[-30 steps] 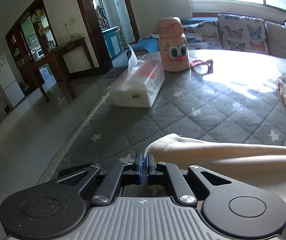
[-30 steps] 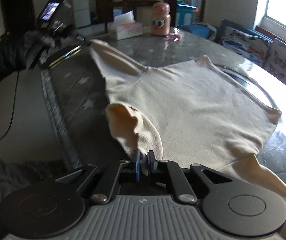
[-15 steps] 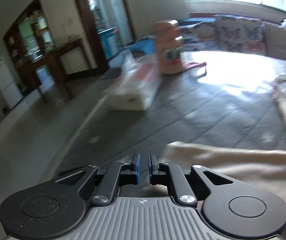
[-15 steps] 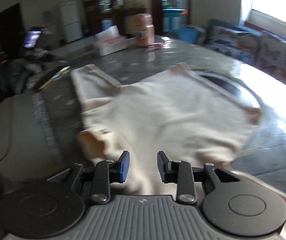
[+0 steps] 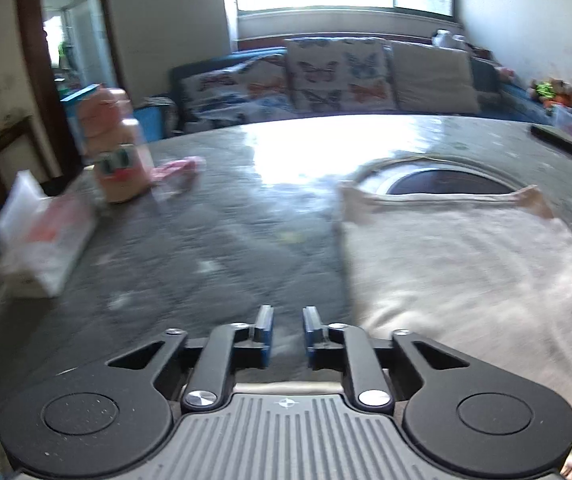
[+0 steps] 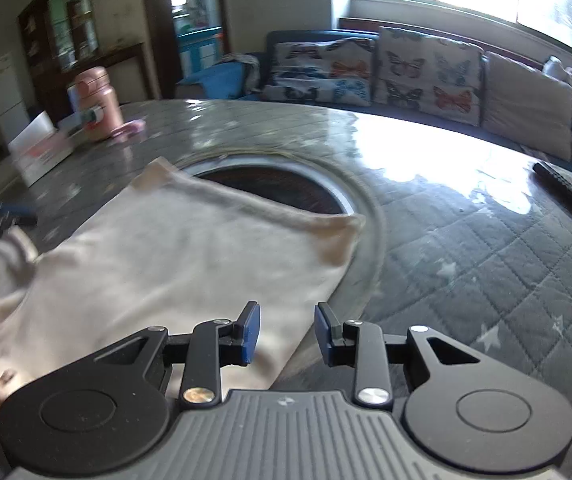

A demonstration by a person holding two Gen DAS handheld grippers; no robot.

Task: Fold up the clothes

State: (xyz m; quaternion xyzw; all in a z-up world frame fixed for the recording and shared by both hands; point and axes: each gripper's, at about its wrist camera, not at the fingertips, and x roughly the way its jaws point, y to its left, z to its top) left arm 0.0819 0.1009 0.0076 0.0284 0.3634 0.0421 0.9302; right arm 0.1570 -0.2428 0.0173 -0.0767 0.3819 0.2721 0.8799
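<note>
A cream long-sleeved top point(image 5: 465, 280) lies flat on the grey quilted table cover point(image 5: 206, 248), its hem across a round recess. In the left wrist view my left gripper point(image 5: 287, 320) hovers over bare cover just left of the top; its jaws are opening with nothing between them. The right wrist view shows the same top point(image 6: 186, 264) from its other side, one sleeve bunched at its left edge. Over the top's near right edge my right gripper point(image 6: 286, 320) stands open, and no cloth is pinched between its blue pads point(image 6: 250, 332).
A pink bottle point(image 5: 116, 148) and a tissue pack point(image 5: 42, 240) stand at the table's far left. A black remote point(image 6: 569, 196) lies far right. The round recess point(image 6: 278, 188) sits mid-table. A sofa with butterfly cushions point(image 6: 365, 68) runs behind.
Both grippers were shut on cloth of the top a second ago and have let go. Both have swung sideways; the views now face the sofa and window.
</note>
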